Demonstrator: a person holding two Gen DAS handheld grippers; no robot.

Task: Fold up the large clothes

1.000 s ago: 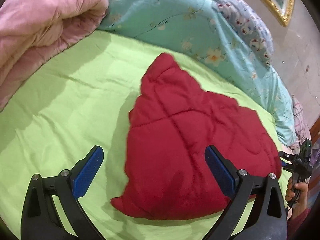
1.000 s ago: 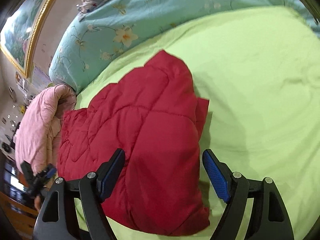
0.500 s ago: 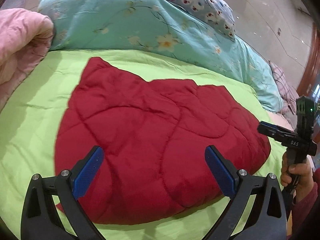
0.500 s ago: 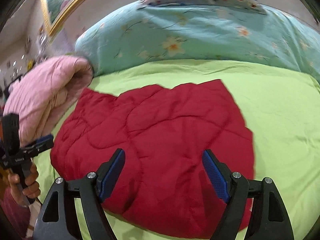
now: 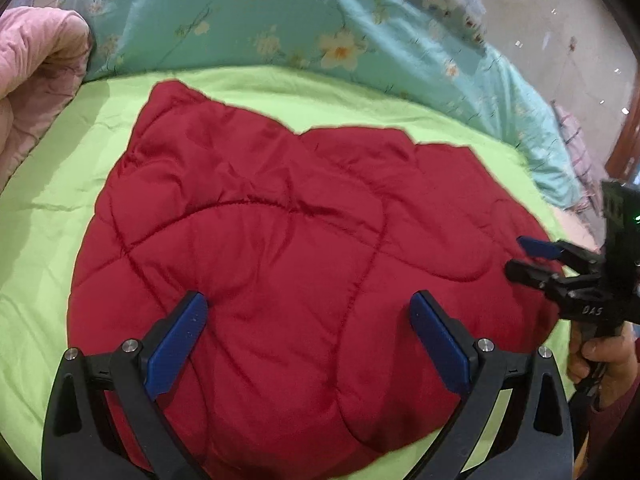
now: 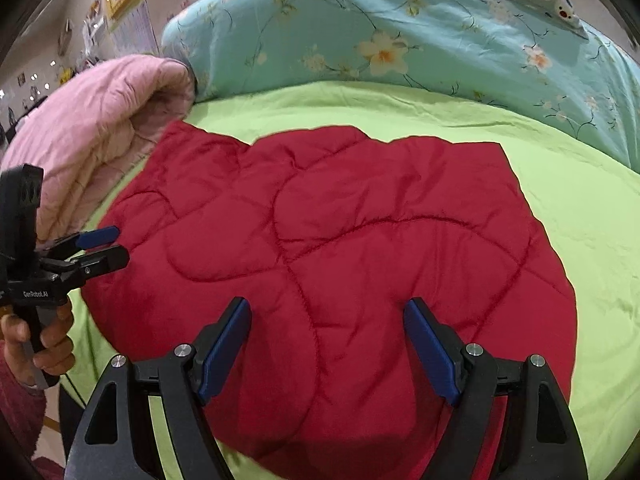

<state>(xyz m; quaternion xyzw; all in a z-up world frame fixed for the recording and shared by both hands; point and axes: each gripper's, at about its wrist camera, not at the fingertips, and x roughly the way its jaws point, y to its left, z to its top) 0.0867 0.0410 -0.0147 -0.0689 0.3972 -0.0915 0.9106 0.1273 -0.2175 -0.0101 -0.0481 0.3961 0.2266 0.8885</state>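
Garment: a red quilted garment (image 5: 288, 240), puffy and matte, lying on the green sheet (image 5: 36, 216) in the middle of the bed.
Shape: a broad irregular patch; the far edge is uneven, with a raised corner at far left in the left wrist view and a squared corner at far right in the right wrist view (image 6: 496, 148).
Surface: curved stitch lines cross it and meet near its middle, splitting it into padded panels; shallow wrinkles gather toward the far left part.
Near edge: rounded and thick, looking doubled over; whether it is one layer or several cannot be told.
Left gripper (image 5: 308, 332): blue-padded fingers spread wide apart, nothing between them, held over the near part of the garment. The right wrist view shows it from the side (image 6: 102, 246) at the garment's left edge, fingers parted.
Right gripper (image 6: 326, 338): fingers also spread wide, nothing gripped, over the near middle of the garment. In the left wrist view it appears at the garment's right edge (image 5: 524, 258), fingers parted.
Contact: whether any fingertip touches the fabric cannot be told.
Hands: one bare hand wraps each handle, the left hand (image 6: 44, 340) and the right hand (image 5: 600, 356).
Surroundings: a pink quilt (image 6: 100, 120) is bunched at the garment's far left, just beside it; a teal floral duvet (image 5: 280, 20) runs along the far side of the sheet, apart from the garment.
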